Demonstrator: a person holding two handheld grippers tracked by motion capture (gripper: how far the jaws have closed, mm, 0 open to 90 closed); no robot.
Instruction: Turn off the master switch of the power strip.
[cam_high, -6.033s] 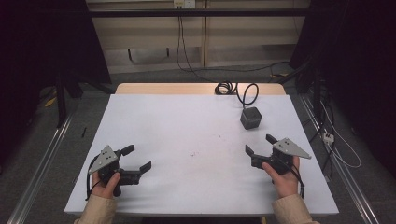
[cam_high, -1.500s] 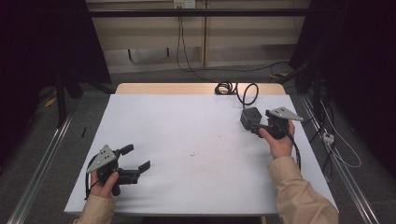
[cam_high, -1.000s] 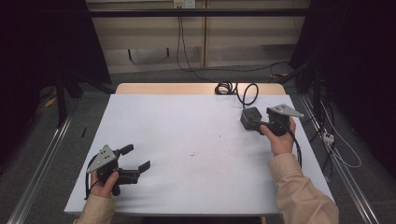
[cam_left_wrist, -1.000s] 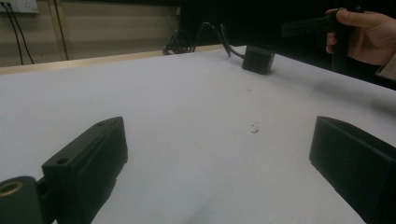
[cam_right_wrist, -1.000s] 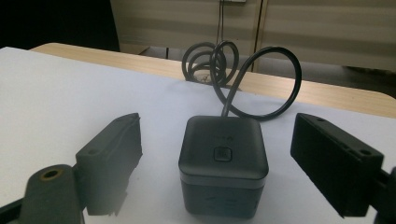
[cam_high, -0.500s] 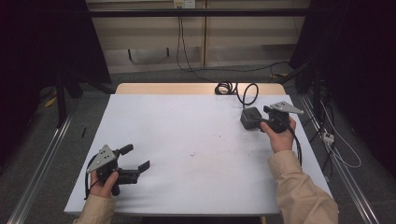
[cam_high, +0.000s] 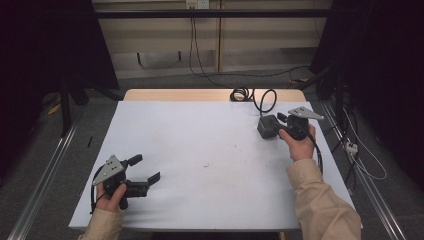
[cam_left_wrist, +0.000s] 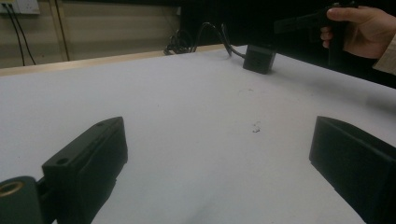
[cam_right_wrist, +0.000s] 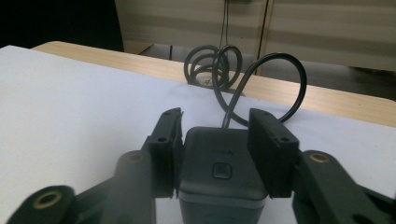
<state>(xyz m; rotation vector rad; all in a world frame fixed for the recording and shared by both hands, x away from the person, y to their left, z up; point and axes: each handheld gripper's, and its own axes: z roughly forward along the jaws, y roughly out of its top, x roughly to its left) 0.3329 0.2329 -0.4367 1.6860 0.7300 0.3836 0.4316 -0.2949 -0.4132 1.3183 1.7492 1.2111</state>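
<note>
1. In the high view, the dark box (cam_high: 267, 127) sat on the white table (cam_high: 200, 150) near its far right corner, with its cable (cam_high: 264, 100) running away toward the far edge. The right gripper (cam_high: 280, 125) was just beside it. The left gripper (cam_high: 145, 170) rested at the near left, spread.
2. In the left gripper view, the jaws stood wide apart over bare table, well apart from the box (cam_left_wrist: 259, 58).
3. In the right gripper view, the right gripper (cam_right_wrist: 215, 140) pinched the box (cam_right_wrist: 219, 172) by both sides. Its cable (cam_right_wrist: 261, 88) end pointed away from the camera.

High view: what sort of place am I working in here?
Likely a lab recording rig: a bare white table ringed by dark curtains, cables trailing over the floor, and a wall outlet behind.
</note>
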